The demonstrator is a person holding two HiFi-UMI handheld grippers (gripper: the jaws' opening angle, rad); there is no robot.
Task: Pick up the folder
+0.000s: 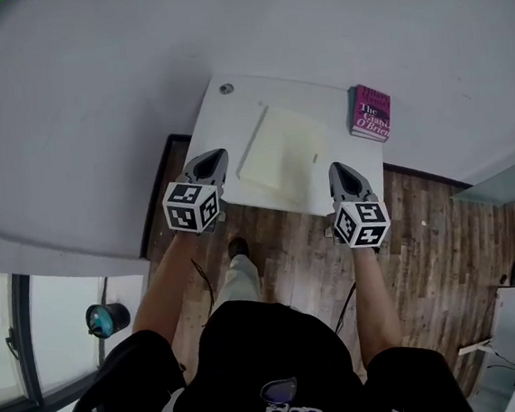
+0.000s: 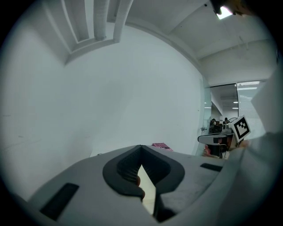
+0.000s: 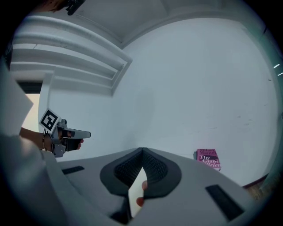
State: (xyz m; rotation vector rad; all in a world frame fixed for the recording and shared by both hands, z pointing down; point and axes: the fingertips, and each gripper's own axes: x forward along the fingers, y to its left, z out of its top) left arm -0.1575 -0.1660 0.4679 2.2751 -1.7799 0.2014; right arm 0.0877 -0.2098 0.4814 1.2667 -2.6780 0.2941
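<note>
A pale yellow folder [image 1: 284,148] lies flat in the middle of a small white table [image 1: 230,113]. My left gripper [image 1: 212,158] hovers at the table's near left edge, to the left of the folder, jaws shut and empty. My right gripper [image 1: 339,169] is at the near right edge, beside the folder's near right corner, also shut on nothing. In the left gripper view the jaws [image 2: 141,149] meet in a point, with the right gripper [image 2: 230,134] off to the side. The right gripper view shows its shut jaws [image 3: 142,152] and the left gripper [image 3: 62,134].
A pink book [image 1: 371,113] lies on the table's far right corner, also visible as the book [image 3: 208,160] from the right gripper. A round grommet [image 1: 226,88] sits at the far left corner. A grey wall rises behind the table; dark wood floor [image 1: 423,230] lies below.
</note>
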